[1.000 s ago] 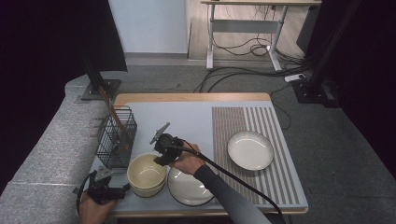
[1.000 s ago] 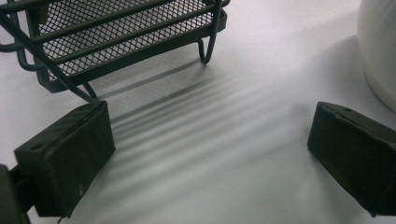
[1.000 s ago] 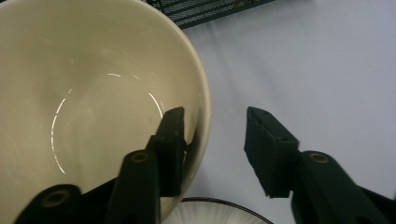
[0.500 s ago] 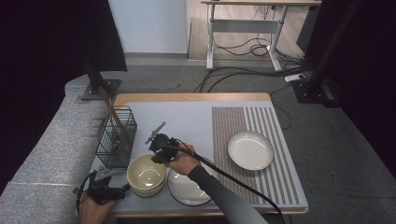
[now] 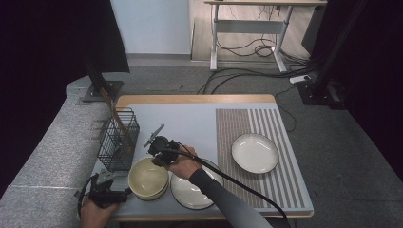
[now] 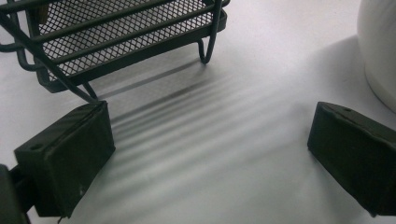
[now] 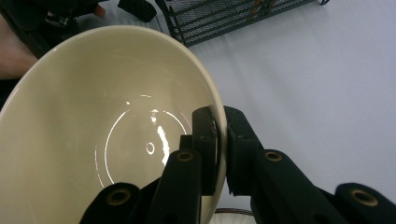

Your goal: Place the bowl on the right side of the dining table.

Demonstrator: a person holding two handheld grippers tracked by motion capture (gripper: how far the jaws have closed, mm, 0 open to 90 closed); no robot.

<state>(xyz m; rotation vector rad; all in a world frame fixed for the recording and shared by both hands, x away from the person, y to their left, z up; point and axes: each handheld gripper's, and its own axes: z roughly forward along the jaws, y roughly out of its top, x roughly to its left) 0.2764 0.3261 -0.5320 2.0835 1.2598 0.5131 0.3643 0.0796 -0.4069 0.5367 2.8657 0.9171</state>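
Observation:
A cream bowl stands near the table's front left, beside a wire basket. My right gripper reaches down to the bowl's far rim. In the right gripper view the gripper is shut on the rim of the bowl, one jaw inside and one outside. My left gripper rests low at the front left corner. Its jaws stand open over bare table, with the basket ahead and the bowl's wall at the right.
A white plate lies just right of the bowl, under my right forearm. A second plate sits on the striped mat at the right. Wooden utensils stand in the basket. A grey couch arm borders the table's left.
My right gripper has shifted a little left onto the bowl's rim and closed on it. The left hand has stayed put.

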